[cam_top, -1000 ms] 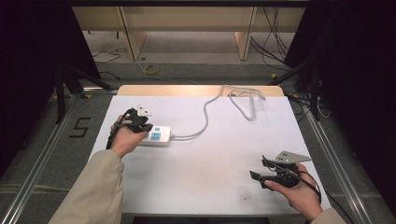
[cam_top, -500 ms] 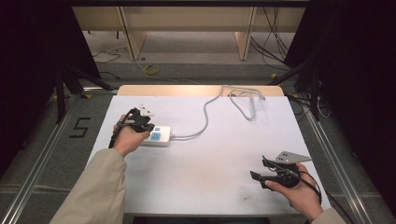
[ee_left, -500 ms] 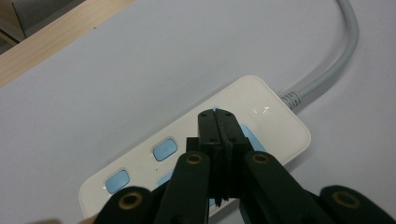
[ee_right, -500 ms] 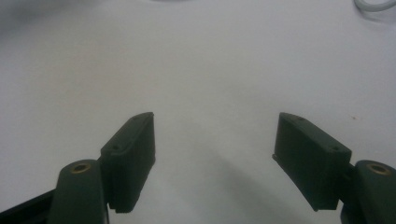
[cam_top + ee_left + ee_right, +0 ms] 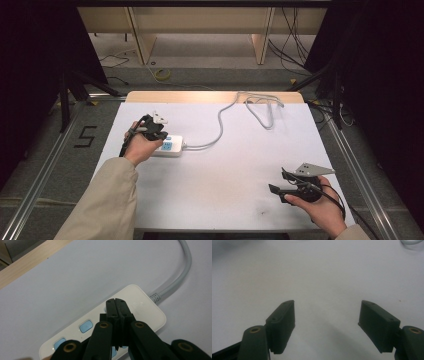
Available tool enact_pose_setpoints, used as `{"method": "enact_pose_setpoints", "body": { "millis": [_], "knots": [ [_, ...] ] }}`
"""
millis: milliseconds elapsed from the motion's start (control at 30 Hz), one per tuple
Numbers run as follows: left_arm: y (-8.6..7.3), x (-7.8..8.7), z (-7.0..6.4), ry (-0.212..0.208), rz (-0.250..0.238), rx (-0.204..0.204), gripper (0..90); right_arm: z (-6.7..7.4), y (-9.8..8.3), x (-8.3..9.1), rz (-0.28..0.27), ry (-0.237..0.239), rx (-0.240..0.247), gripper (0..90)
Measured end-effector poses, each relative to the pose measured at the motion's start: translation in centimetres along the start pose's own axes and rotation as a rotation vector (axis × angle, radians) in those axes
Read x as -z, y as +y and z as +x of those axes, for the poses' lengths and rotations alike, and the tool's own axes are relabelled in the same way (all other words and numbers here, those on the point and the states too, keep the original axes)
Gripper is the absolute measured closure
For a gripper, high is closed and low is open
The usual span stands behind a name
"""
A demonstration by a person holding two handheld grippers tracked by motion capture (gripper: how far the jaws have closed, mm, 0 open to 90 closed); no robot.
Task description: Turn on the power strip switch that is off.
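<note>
A white power strip with blue buttons lies at the left of the white table. Its grey cord runs back to a loose coil near the far edge. My left gripper is shut with nothing between its jaws, its tips resting over the top of the strip near the cord end. In the high view that gripper sits above the strip's left end. My right gripper stands open low over bare table at the front right, its fingers wide apart with nothing between them.
A wooden strip edges the table's far side, with the cord's coil beside it. Metal rails run along both sides of the table. A floor mark "5" lies left. Dark curtains flank the scene.
The left gripper has shifted slightly over the power strip. The right gripper has stayed where it was.
</note>
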State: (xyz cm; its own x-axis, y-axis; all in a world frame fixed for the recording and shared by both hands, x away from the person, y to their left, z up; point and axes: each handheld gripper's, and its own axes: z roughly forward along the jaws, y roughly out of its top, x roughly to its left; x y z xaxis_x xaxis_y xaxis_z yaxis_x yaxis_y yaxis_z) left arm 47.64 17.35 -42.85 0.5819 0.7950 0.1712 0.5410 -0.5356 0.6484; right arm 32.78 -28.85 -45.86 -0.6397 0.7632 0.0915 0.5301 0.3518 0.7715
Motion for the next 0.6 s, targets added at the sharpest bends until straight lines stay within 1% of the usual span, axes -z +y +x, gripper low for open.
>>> {"method": "enact_pose_setpoints", "body": {
  "millis": [33,233,267,367,600],
  "knots": [
    [0.04,-0.11,-0.05,0.000,-0.001,0.004,89.9,0.02,-0.02,0.02,-0.001,0.000,-0.002,29.4],
    [0.20,-0.47,0.01,-0.005,0.004,0.001,89.9,0.00,-0.11,0.12,0.001,-0.005,-0.002,29.4],
    [0.23,-0.57,-0.01,-0.005,0.002,0.006,89.9,-0.01,-0.12,0.17,0.003,-0.005,-0.002,29.4],
    [0.32,-0.74,0.09,-0.009,0.013,0.001,89.8,-0.02,-0.16,0.20,0.001,-0.005,-0.002,29.4],
    [0.62,-0.94,0.13,-0.005,0.008,0.005,89.9,0.02,-0.19,0.16,-0.002,0.001,0.001,29.2]
  ]
}}
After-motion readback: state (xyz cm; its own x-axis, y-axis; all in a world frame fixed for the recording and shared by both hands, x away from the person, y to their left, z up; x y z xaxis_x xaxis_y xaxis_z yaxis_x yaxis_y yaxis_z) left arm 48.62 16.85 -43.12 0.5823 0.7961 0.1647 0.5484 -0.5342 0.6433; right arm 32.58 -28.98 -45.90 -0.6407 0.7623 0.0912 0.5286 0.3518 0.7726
